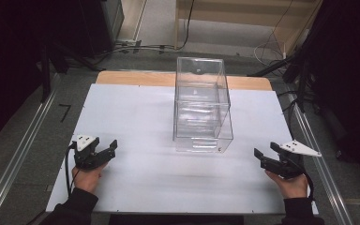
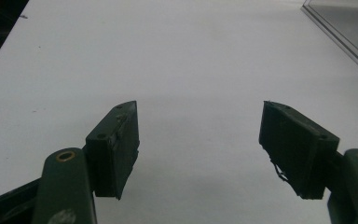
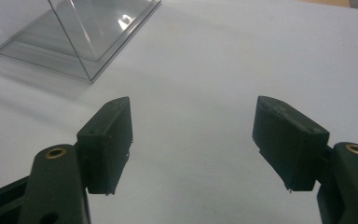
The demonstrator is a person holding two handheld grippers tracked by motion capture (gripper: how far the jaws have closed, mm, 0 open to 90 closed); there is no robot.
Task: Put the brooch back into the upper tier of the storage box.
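A clear plastic box point(image 1: 201, 105) stands upright in the middle of the white table point(image 1: 136, 122), and nothing can be seen inside it. My left gripper point(image 1: 104, 149) rests near the front left of the table, open, with nothing between its jaws point(image 2: 199, 140). My right gripper point(image 1: 266, 153) sits at the front right, also open and empty point(image 3: 193, 135). A corner of the clear box point(image 3: 79, 37) appears at the upper left of the right gripper view, and its edge point(image 2: 345, 32) at the upper right of the left gripper view.
Metal rails point(image 1: 18, 159) run along both sides of the table. A wooden strip point(image 1: 136, 77) shows at the table's far edge. Cables point(image 1: 136, 47) lie on the floor beyond, and dark curtains hang left and right.
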